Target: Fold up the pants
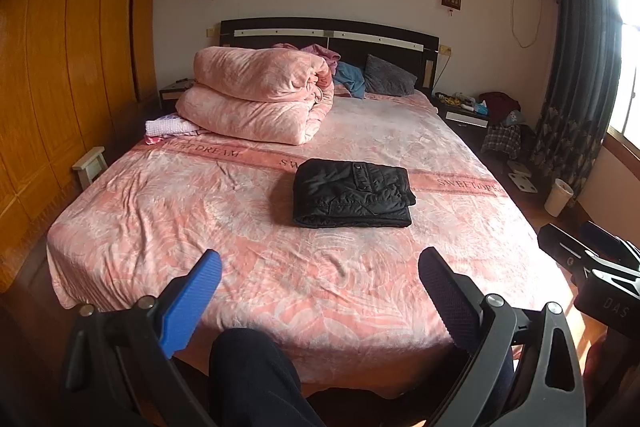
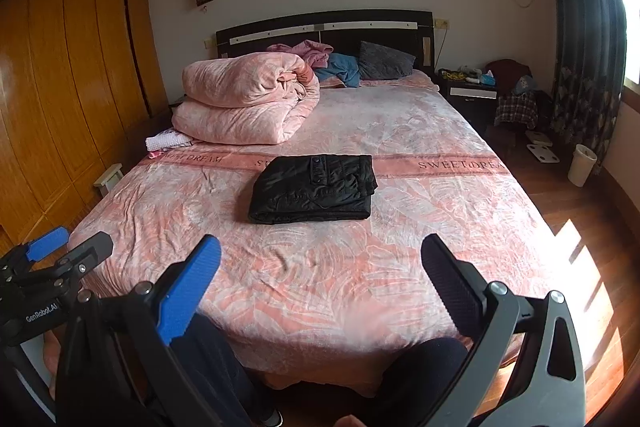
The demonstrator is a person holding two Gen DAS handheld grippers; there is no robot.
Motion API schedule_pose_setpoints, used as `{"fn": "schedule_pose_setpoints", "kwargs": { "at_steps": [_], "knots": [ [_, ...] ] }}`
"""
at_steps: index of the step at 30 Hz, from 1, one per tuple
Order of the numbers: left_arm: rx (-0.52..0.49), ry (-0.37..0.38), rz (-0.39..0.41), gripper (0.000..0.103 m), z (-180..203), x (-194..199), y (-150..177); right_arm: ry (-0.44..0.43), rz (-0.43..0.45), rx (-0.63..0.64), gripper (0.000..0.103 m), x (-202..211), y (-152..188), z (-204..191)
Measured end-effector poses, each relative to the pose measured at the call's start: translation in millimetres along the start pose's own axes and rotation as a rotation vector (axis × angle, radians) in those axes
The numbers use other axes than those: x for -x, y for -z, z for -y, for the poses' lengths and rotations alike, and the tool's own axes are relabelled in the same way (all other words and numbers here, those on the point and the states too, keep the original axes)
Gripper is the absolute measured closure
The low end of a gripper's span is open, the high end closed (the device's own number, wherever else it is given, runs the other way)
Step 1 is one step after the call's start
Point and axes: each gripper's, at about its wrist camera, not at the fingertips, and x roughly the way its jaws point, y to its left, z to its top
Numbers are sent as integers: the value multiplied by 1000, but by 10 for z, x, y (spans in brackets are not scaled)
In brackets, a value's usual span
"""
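Observation:
Black pants [image 1: 353, 193] [image 2: 315, 188] lie folded into a compact rectangle in the middle of the pink bed [image 1: 168, 211] [image 2: 432, 227]. My left gripper [image 1: 320, 279] hovers open over the foot of the bed, well short of the pants, with nothing between its blue and black fingers. My right gripper [image 2: 320, 267] is open as well, also held back above the bed's near end and holding nothing. Each gripper appears at the edge of the other's view: the right gripper [image 1: 588, 259] at the right, the left gripper [image 2: 60, 251] at the left.
A folded pink quilt [image 1: 260, 95] [image 2: 244, 99] sits at the bed's far left, with pillows and clothes by the headboard [image 1: 328, 35]. Wooden wardrobes [image 1: 60, 67] line the left wall. A nightstand [image 2: 472, 91], a white bin [image 2: 582, 165] and curtains stand right. A person's dark-trousered legs [image 1: 256, 379] are below.

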Motion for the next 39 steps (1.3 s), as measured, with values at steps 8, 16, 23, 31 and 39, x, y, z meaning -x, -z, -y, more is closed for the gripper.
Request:
{"fn": "schedule_pose_setpoints", "kwargs": {
  "at_steps": [8,16,23,31,39],
  "knots": [
    [34,-6,-12,4,-55,-93,-80,-40,-26,1,3,-150,-65,-20],
    [18,-14,-24,4,-18,-189,-142,-48,-36,13,3,-221,-98,-46],
    [26,1,-47,4,-36,-271,-172,-39,-41,19,3,-270,-109,-29],
    [15,-29,-39,4,-1,-324,-199,-39,-58,15,3,-409,-101,-23],
    [0,-32,-23,4,19,-375,-230,-43,-64,3,3,-492,-118,-13]
  ]
}}
